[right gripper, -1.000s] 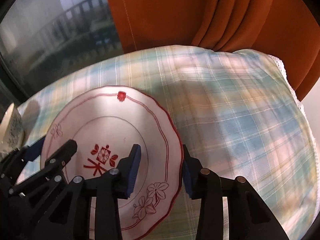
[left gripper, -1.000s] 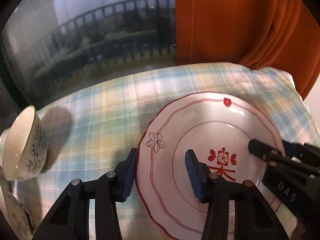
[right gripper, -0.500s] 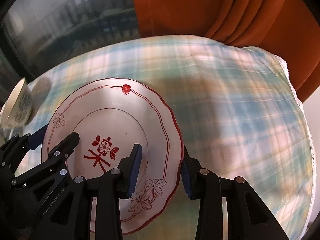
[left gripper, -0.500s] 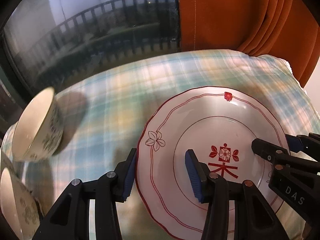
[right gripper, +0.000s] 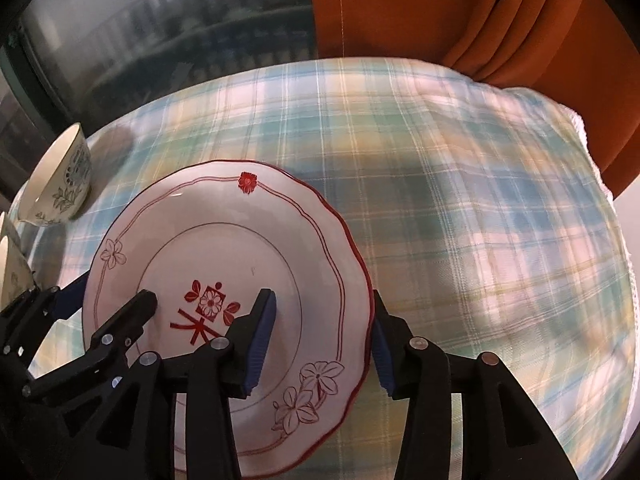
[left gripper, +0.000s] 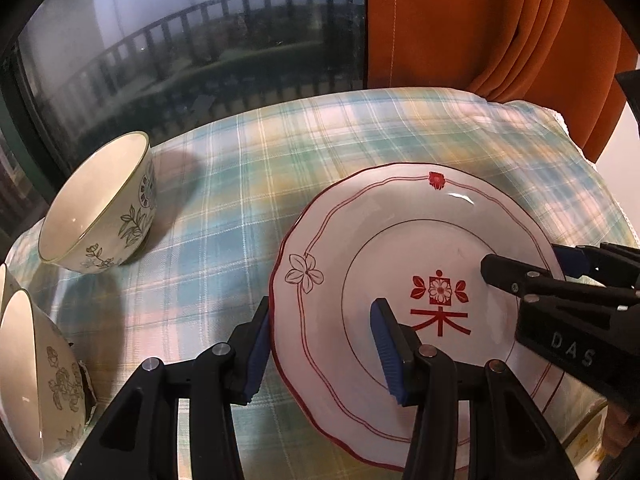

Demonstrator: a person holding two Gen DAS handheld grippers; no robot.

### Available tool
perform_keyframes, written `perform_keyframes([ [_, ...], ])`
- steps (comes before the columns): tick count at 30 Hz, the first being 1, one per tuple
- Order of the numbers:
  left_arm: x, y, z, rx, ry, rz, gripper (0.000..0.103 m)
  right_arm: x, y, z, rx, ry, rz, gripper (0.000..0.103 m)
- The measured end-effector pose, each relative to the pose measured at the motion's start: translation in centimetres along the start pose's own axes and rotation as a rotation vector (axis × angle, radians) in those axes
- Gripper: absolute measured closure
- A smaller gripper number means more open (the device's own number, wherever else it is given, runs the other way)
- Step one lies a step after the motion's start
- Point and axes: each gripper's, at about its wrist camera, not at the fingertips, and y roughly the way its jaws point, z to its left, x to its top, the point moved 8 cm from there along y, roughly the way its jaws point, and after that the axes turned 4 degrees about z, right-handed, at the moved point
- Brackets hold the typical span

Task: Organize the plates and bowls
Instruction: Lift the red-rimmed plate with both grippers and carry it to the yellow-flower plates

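A white plate with red rim and red flower marks (left gripper: 404,248) is held between both grippers above a plaid tablecloth (left gripper: 280,152). My left gripper (left gripper: 320,340) straddles the plate's left rim, one finger under, one on top. My right gripper (right gripper: 322,336) straddles the right rim of the plate (right gripper: 224,248) the same way. The jaws look wide, and I cannot tell how firmly they press. A cream bowl with green flowers (left gripper: 100,208) stands on the cloth at the left; it also shows in the right wrist view (right gripper: 56,184).
More floral bowls (left gripper: 36,376) sit at the lower left edge. An orange curtain (left gripper: 480,24) hangs behind the table on the right. A dark window with a railing outside (left gripper: 180,40) lies behind. The cloth's right edge (right gripper: 600,208) drops off.
Both grippers and the plate have moved up and back from the table; more of the cloth and the left bowls have come into view. The grip on the plate is unchanged.
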Motion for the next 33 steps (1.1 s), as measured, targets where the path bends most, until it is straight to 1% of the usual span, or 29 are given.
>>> perform_keyframes([
  [5,0.0,0.0,-0.1,0.014,-0.020,-0.002,0.054,-0.1,-0.3,0.2,-0.041,-0.016,-0.029,0.054],
  [7,-0.1,-0.1,0.1,0.006,-0.036,0.000,0.054,-0.2,-0.5,0.2,-0.053,-0.010,-0.025,0.054],
  [10,-0.3,-0.8,0.3,-0.013,-0.048,-0.004,0.054,-0.3,-1.4,0.6,-0.083,-0.033,-0.043,0.054],
  [12,-0.3,-1.9,0.3,-0.006,-0.042,-0.026,0.054,-0.3,-1.8,0.7,-0.084,-0.036,-0.047,0.054],
  [15,-0.1,-3.6,0.6,-0.018,-0.056,-0.057,0.054,-0.3,-3.1,1.0,-0.073,-0.025,-0.062,0.054],
  [19,-0.5,-5.9,0.8,-0.014,-0.050,-0.100,0.054,-0.6,-5.2,1.5,-0.070,-0.023,-0.102,0.054],
  [26,-1.5,-8.3,1.3,-0.028,-0.058,-0.135,0.054,-2.0,-8.3,2.5,-0.077,-0.031,-0.147,0.054],
  [33,-3.4,-9.8,0.8,-0.059,-0.050,-0.157,0.054,-4.0,-9.9,2.6,-0.086,-0.017,-0.165,0.054],
])
